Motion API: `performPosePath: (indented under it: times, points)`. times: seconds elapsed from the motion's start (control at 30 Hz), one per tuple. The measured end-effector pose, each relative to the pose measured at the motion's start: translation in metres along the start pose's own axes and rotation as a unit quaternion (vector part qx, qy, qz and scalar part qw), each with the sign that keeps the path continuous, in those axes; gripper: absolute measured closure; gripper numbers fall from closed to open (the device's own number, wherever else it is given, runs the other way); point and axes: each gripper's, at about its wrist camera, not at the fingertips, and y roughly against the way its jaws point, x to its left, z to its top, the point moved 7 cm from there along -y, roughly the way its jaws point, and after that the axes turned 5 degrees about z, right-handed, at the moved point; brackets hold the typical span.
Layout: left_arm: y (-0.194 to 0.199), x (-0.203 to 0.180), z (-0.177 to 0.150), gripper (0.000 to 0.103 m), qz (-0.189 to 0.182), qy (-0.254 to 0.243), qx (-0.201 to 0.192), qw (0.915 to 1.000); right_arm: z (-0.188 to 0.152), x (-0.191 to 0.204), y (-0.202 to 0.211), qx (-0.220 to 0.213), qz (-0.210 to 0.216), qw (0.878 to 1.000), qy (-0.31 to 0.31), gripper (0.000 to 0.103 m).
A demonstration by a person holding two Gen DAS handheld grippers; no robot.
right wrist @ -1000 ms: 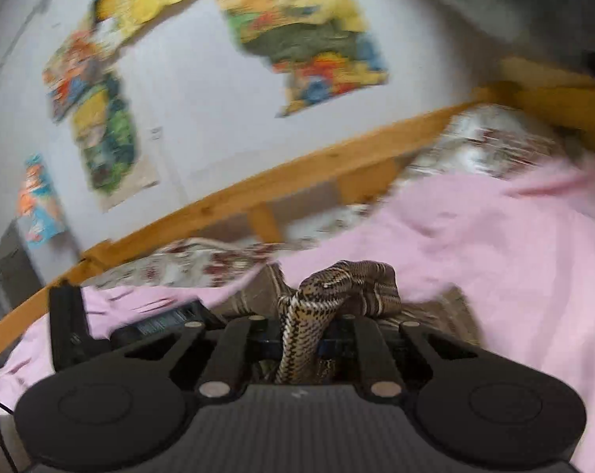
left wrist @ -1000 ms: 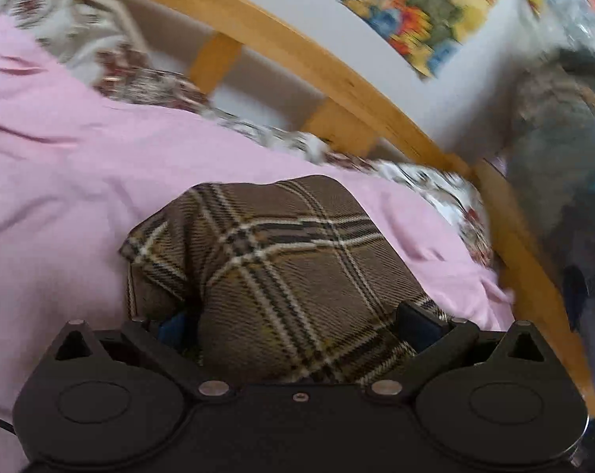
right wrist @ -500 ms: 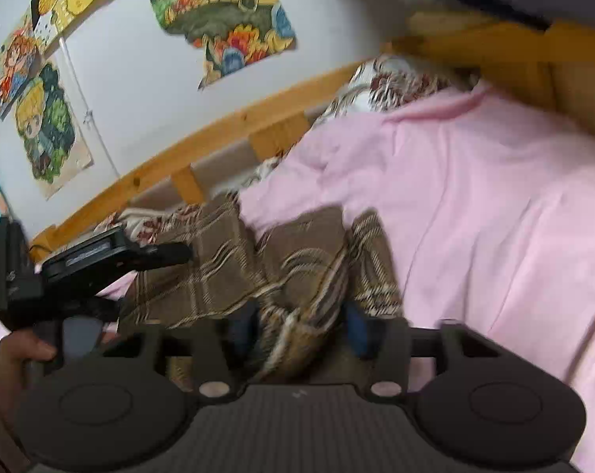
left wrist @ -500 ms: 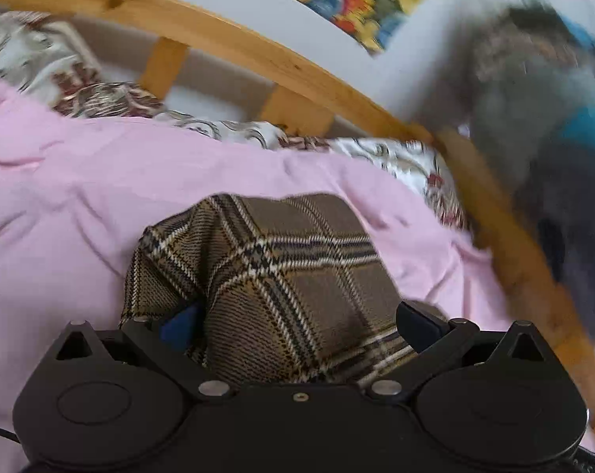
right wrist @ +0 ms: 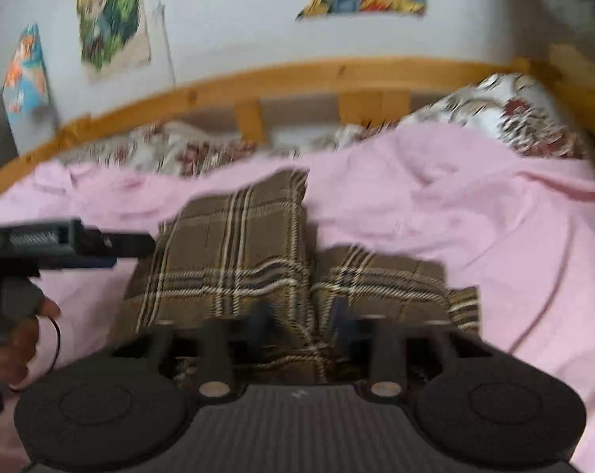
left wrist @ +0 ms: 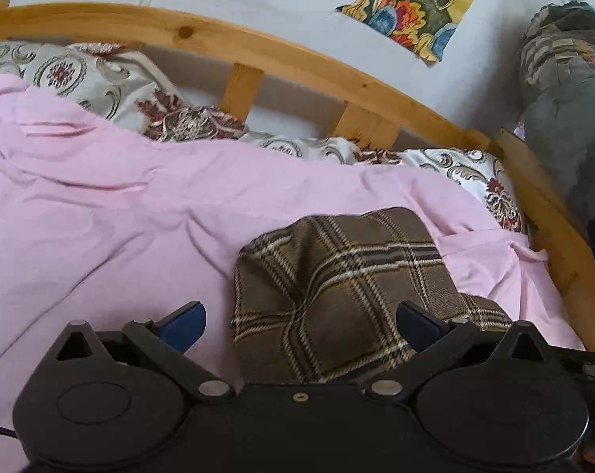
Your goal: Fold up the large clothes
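**Left wrist view: fold laid down, one hand already off the cloth**

Left wrist view shows the left gripper [left wrist: 299, 325] with its two blue-tipped fingers [left wrist: 183, 325] standing wide apart, nothing between them that they press on. The brown checked garment [left wrist: 337, 295] lies under and just beyond them as a bunched, doubled pile on the pink sheet [left wrist: 100, 216], towards the right and near part of the bed. A flowered pillow [left wrist: 100, 75] and the wooden bed rail [left wrist: 297, 59] run along the far side.

From the right wrist view, the right gripper [right wrist: 299, 317] sits low over the near edge of the same garment [right wrist: 234, 244], its fingers fairly close with a ridge of cloth between them. The picture is blurred, so I cannot tell whether they clamp that ridge or only straddle it. The left tool shows at the left edge, held by a hand [right wrist: 13, 339].

By my reading, a fold has just been set down and the release is in hand: the left side is free, the right one perhaps not yet. The pile looks lumpy and split down the middle, not flat. The next move likely calls for the right fingers to let go cleanly, then for both to take the near edges and smooth or double the cloth again without dragging the sheet along.
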Motion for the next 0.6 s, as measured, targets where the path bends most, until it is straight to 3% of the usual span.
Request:
performPosePath:
  times: [0.23, 0.43, 0.5, 0.6]
  points:
    - [-0.009, -0.016, -0.02, 0.001, -0.027, -0.027, 0.035, 0.9986, -0.021, -0.007, 0.059, -0.07, -0.06, 0.995, -0.045, 0.101]
    - [-0.027, -0.031, -0.047, 0.001, -0.036, -0.05, 0.04, 0.9973, -0.078, -0.022, 0.045, -0.048, -0.101, 0.991, -0.079, 0.101]
    - [-0.026, -0.031, -0.049, 0.001, -0.025, -0.05, 0.03, 0.998, -0.07, -0.022, 0.049, -0.058, -0.097, 0.99, -0.084, 0.099]
    - [-0.025, -0.029, -0.049, 0.001, -0.017, -0.048, 0.026, 0.9984, -0.051, -0.022, 0.058, -0.075, -0.108, 0.989, -0.072, 0.086]
